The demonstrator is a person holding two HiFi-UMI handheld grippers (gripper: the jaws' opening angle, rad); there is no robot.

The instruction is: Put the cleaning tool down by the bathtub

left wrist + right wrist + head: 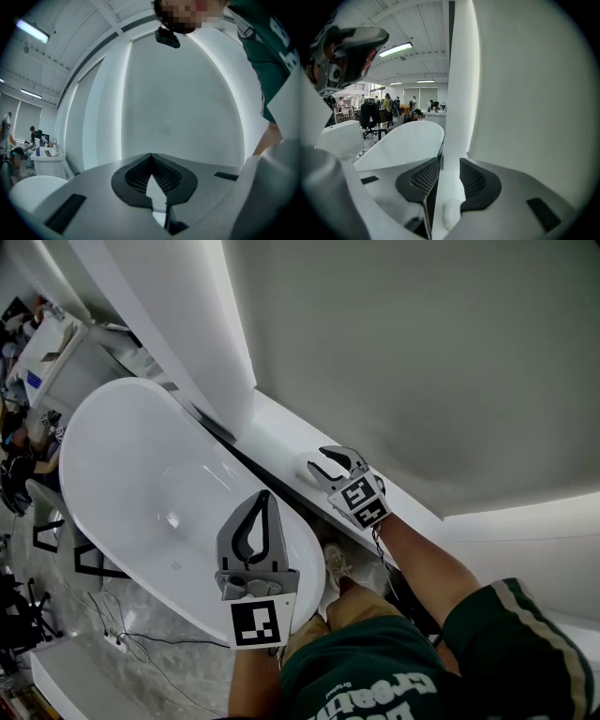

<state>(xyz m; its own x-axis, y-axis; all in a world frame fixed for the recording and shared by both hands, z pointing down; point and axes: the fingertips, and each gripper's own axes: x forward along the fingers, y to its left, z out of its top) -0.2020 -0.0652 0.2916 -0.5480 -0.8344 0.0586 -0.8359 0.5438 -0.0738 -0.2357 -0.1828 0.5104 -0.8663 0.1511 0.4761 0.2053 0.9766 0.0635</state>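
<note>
The white bathtub point(141, 474) lies lengthwise along a white ledge point(281, 442) that runs at the foot of a pale grey wall point(394, 352). The right hand-held gripper point(317, 468) is held low over that ledge, just beside the tub's rim, with the person's bare forearm point(427, 563) reaching out behind it. In the right gripper view its 2 jaws stand apart, with the ledge showing in the gap between them. A small, white, rounded lump, which seems to be the cleaning tool point(450, 213), sits on the ledge deep between the jaws, close against the inner edge of the right-hand one. The pads are not pressed on it, so this hand-held gripper is open and holds nothing. What kind of tool it is cannot be made out. The tub's curved end point(408, 140) shows just left of the ledge in that view. Beyond it several people point(386, 103) stand in a large room. The left hand-held gripper point(265, 498) is raised above the near end of the tub, pointing away from the person. In the left gripper view its jaws meet at the tips with nothing between them, so it is closed and empty. The person wears a dark green shirt point(394, 681), and 1 light shoe point(336, 563) shows on the floor between tub and ledge.
</note>
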